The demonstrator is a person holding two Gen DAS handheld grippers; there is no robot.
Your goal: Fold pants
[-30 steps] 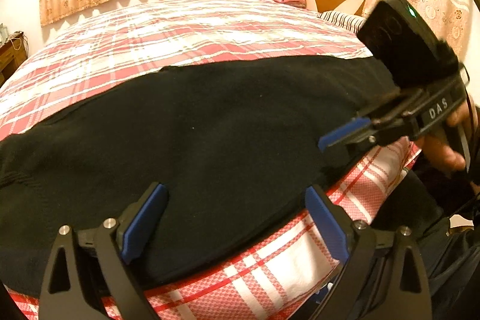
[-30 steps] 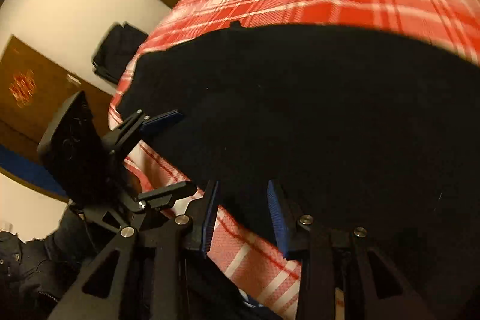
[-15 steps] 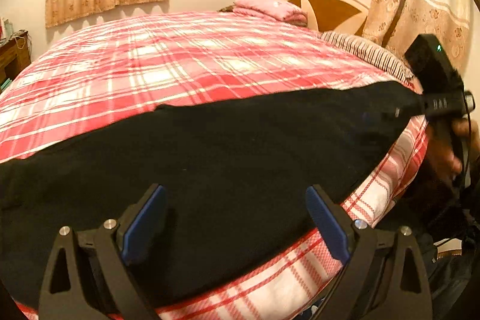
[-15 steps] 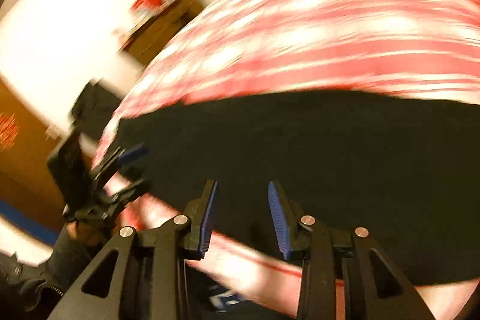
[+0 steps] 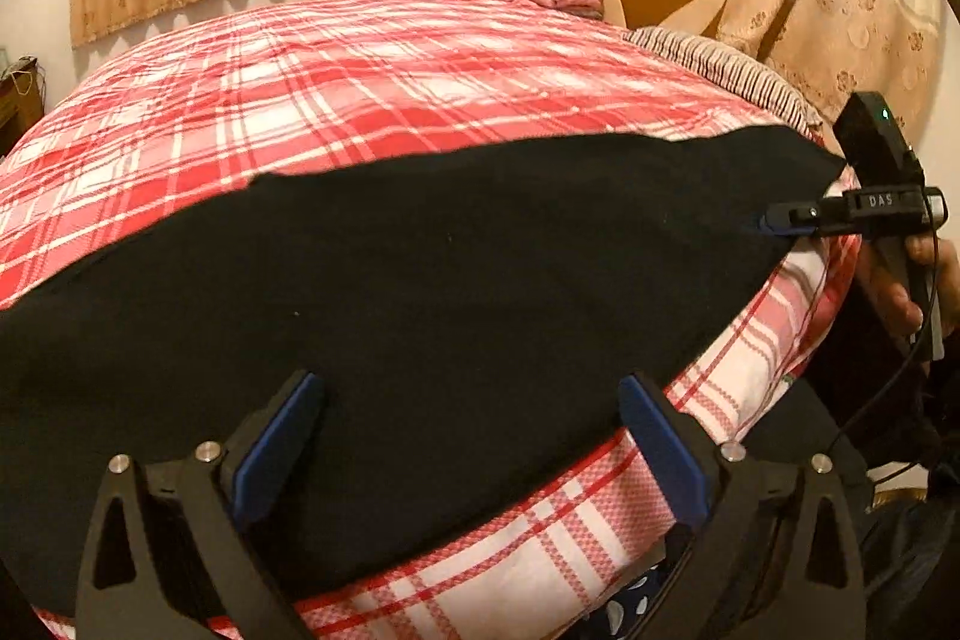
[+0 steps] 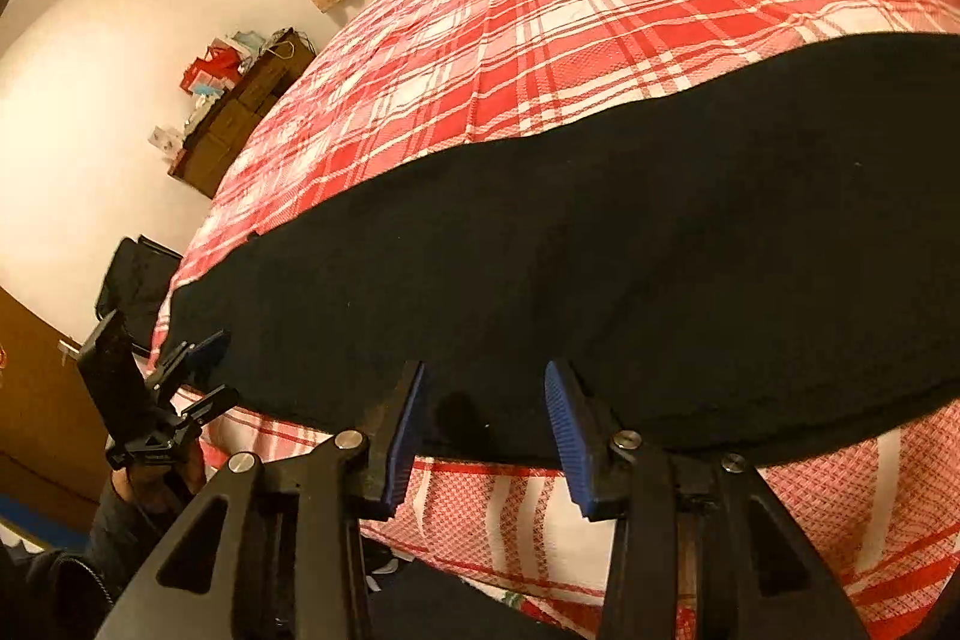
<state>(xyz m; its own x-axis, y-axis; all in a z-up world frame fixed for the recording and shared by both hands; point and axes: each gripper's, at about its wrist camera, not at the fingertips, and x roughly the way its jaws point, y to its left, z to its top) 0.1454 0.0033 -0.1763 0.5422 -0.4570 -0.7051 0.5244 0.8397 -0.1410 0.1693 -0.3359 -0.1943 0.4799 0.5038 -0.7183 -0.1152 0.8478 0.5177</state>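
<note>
Black pants (image 5: pixel 456 280) are laid flat in a long, smooth dark band along the near edge of the red plaid bedspread (image 5: pixel 372 76). Left gripper (image 5: pixel 468 436) is held wide open above them, empty. Right gripper (image 6: pixel 480 424) jaws, just opening, are seen partly apart over the hem, unclamped.

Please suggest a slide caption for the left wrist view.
Open left gripper over black pants on a plaid bedspread; right gripper at their far end.
</note>
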